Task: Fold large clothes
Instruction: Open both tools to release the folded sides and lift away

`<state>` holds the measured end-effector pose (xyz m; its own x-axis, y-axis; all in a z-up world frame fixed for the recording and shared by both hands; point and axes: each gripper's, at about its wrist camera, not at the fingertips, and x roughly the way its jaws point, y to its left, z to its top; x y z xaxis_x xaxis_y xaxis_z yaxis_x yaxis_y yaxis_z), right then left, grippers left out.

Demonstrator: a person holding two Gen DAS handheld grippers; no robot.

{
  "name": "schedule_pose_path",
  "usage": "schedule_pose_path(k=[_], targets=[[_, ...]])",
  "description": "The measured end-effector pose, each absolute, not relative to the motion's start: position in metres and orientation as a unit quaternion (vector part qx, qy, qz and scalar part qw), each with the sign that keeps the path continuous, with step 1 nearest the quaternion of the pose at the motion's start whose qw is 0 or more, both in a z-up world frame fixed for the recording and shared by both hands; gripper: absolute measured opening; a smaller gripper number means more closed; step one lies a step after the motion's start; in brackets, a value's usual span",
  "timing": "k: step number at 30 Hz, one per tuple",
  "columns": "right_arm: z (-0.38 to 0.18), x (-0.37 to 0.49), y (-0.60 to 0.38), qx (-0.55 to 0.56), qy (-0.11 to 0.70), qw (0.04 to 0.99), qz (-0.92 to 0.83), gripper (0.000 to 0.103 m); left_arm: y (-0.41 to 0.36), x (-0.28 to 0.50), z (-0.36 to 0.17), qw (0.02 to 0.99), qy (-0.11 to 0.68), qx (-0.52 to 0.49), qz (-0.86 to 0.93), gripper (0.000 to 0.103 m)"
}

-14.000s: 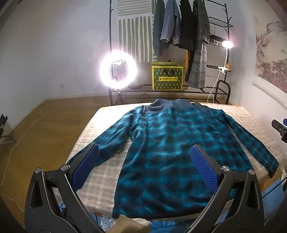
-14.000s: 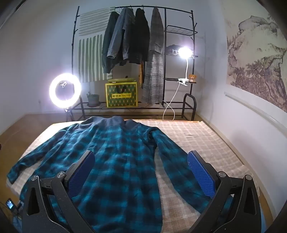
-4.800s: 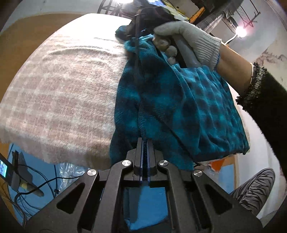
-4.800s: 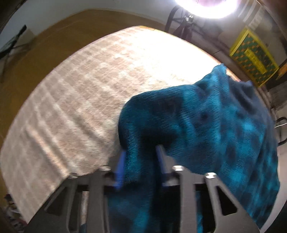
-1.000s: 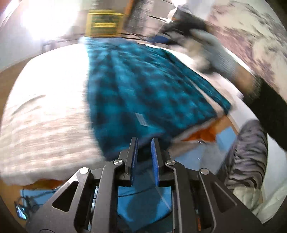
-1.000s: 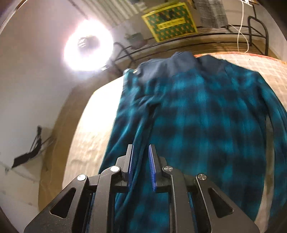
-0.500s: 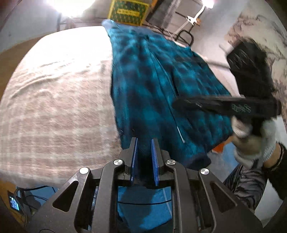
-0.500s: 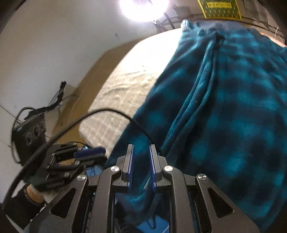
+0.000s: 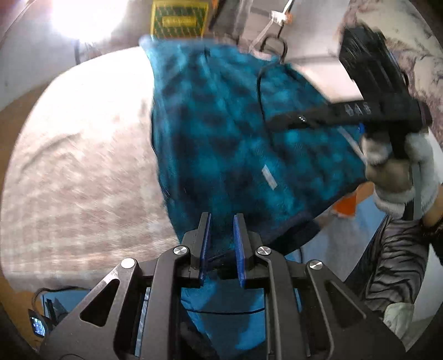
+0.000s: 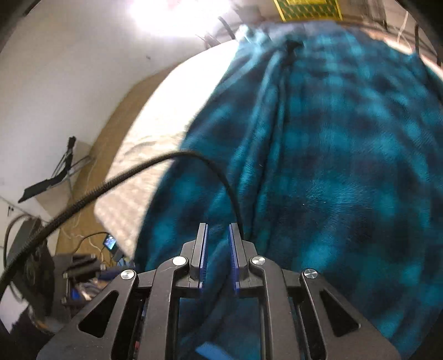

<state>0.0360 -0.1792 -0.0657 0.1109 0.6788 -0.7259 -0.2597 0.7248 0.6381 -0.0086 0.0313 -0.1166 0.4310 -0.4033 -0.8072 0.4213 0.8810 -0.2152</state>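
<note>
Since the spread-out start, the plaid jacket [image 9: 235,133] lies half-folded lengthwise on the bed [image 9: 77,166]. Left claw [image 9: 221,243] and right claw [image 10: 217,249] each pinch its near hem. Next, probably: fold hem toward collar.

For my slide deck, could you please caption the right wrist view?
Right tongs nearly shut at the near edge of the teal plaid shirt spread on the bed.

One shirt [image 9: 235,144], two grippers [image 9: 220,243], one box [image 9: 179,19].
</note>
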Motion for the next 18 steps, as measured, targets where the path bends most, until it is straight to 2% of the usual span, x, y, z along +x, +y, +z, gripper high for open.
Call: schedule_pose_path(k=[5, 11, 13, 18], targets=[[0.006, 0.006, -0.225, 0.144, 0.508, 0.787, 0.320, 0.015, 0.059, -0.041, -0.058, 0.876, 0.418, -0.010, -0.242, 0.014], [0.093, -0.046, -0.295, 0.084, 0.375, 0.881, 0.276, 0.041, 0.078, -0.055, -0.003, 0.901, 0.367, -0.004, -0.232, 0.014], [0.108, -0.062, -0.313, 0.075, 0.341, 0.902, 0.256, 0.062, 0.072, -0.052, 0.000, 0.899, 0.367, -0.014, -0.239, 0.014], [0.106, -0.073, -0.350, 0.078, 0.329, 0.922, 0.187, 0.063, 0.037, -0.041, -0.031, 0.880, 0.396, -0.015, -0.261, 0.014]])
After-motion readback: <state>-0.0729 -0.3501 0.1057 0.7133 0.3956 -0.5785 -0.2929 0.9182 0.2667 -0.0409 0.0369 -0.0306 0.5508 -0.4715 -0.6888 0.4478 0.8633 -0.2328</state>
